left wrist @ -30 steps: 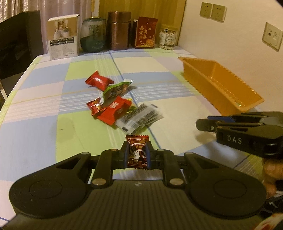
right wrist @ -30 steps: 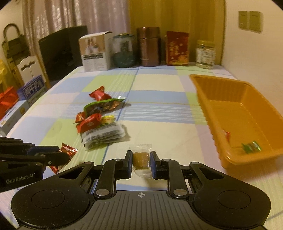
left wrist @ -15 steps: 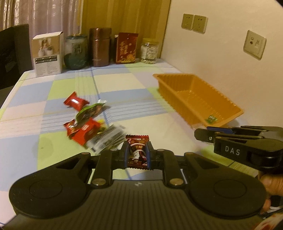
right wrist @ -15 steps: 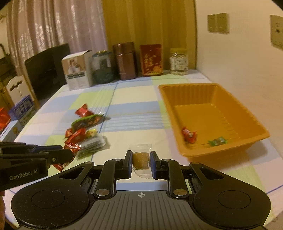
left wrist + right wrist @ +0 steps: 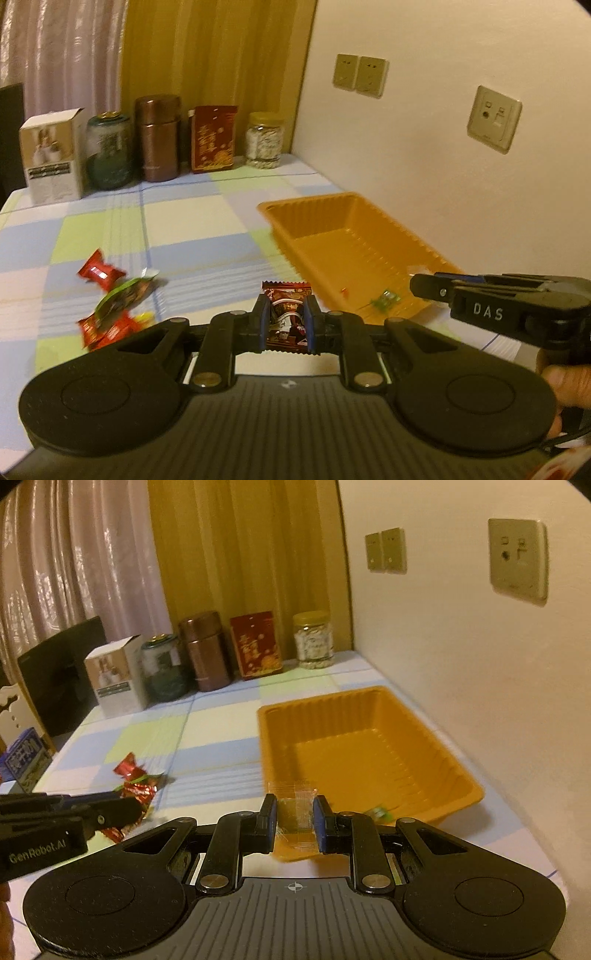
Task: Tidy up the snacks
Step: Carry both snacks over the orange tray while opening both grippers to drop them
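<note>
Both hands have swung up toward the ribbed orange plastic tray (image 5: 369,760), left gripper (image 5: 286,323) clamped on a dark-red foil candy (image 5: 287,314), right gripper (image 5: 294,821) on a clear-wrapped sweet (image 5: 295,805) over its near rim, drops looking imminent.

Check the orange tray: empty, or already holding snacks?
Not empty. The orange tray already holds a small green-wrapped candy and a small red piece near its front end; otherwise its floor is bare.

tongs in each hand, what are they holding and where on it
Left tongs pinch a dark red candy packet by its side edges; right tongs pinch a clear wrapped sweet the same way.
</note>
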### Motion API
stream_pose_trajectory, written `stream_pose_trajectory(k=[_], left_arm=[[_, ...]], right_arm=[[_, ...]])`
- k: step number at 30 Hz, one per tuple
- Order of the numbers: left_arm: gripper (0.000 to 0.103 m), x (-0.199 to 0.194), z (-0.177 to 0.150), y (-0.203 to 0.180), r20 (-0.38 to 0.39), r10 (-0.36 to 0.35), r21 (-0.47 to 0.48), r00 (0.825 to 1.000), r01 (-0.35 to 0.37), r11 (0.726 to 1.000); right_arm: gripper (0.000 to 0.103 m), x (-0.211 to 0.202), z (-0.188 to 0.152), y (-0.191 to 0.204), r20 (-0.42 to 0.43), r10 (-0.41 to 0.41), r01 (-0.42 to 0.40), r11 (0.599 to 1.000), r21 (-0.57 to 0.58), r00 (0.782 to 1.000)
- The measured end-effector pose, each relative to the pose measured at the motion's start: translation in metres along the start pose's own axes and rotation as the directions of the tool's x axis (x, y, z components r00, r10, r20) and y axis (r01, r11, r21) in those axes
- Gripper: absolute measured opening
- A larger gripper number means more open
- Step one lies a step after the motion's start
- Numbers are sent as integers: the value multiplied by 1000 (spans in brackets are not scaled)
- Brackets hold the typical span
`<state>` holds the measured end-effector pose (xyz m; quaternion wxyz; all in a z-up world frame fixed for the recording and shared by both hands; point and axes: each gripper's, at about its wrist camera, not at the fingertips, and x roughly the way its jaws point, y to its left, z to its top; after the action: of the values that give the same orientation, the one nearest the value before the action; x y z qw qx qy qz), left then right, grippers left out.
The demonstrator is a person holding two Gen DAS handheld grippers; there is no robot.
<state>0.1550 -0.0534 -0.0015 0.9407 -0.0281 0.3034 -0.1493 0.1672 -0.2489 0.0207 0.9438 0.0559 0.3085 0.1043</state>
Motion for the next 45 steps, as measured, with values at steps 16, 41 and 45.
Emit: stream_pose_trajectory(k=[16,41,45], left_arm=[[17,65,29,-46,-41,-92,53,995,94,994],[22,123,23,-58,-83,-91,96,992,99,990],[23,113,15,-47,-84,-59,81,995,65,995]], right_arm=[[21,22,20,-63,9,-88,88,996,-17,996],[21,54,29,-95,-26,-92,93,995,26,995],[21,53,27,-95,-30,-87,88,996,30,996]])
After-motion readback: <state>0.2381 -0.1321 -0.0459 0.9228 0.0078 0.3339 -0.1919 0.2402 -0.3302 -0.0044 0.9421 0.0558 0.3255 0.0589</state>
